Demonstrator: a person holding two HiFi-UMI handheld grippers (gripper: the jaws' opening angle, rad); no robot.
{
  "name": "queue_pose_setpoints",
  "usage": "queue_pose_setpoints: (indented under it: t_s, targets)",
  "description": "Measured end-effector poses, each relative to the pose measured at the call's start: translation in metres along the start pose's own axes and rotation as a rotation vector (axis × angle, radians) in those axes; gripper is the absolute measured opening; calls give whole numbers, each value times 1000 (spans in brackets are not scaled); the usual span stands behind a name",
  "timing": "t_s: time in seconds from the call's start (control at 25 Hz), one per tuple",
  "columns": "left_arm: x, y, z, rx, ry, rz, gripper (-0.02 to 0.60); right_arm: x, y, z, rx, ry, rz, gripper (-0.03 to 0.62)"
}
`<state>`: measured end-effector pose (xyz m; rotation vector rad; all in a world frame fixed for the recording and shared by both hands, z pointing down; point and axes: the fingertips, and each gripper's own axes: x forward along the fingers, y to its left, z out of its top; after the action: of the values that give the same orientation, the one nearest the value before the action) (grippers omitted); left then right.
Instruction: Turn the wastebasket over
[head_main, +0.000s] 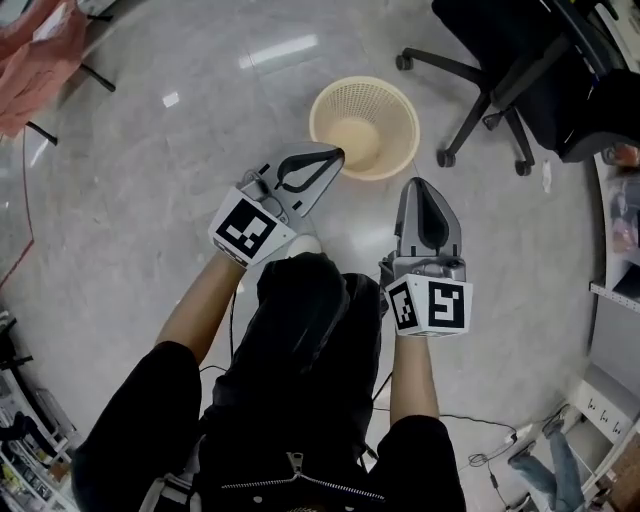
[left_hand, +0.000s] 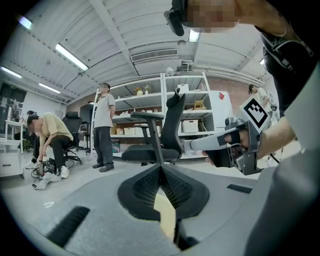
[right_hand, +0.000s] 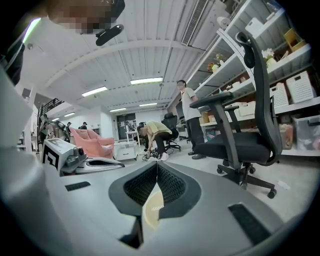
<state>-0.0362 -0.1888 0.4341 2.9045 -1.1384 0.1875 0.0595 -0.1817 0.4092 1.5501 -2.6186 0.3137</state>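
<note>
A cream mesh wastebasket (head_main: 365, 128) stands upright on the shiny floor, its open mouth facing up. My left gripper (head_main: 337, 154) is shut, its tips over the basket's near-left rim in the head view. The right gripper (head_main: 418, 184) is also shut, just short of the basket's near-right side. Neither holds anything. In the left gripper view the jaws (left_hand: 160, 167) meet, and a strip of the basket (left_hand: 165, 212) shows below them. The right gripper view shows the same: closed jaws (right_hand: 157, 165) with the basket (right_hand: 152, 205) beneath. Whether either tip touches the rim is unclear.
A black office chair (head_main: 520, 70) stands close to the basket's right. Pink fabric (head_main: 40, 60) hangs at the upper left. Cables (head_main: 480, 440) lie on the floor at the lower right, near shelving. A standing person (left_hand: 104, 125) and a crouching person (left_hand: 50, 137) are farther off.
</note>
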Motion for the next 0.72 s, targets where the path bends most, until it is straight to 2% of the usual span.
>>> queue_pose_setpoints:
  t_s: [0.16,0.28,0.48,0.64,0.72]
  targets:
    - [2,-7,-42,-14,-15,-6,5,4,-4,-39,-13,-34,-11,10]
    - [2,-8,-69,29,-35,-29,5,8,-1,-60,-32,-60,-16,9]
    - [2,-3,-103,65,-34,-17,5,19,1,-81,-61,-80,10,11]
    - [7,-1,-123,109,-9,-24,5,23,-3,-93,-71,-75,25,9]
    - [11,-2,-133,161,18,-41,5,22,-6,-96,-73,-68,26,10]
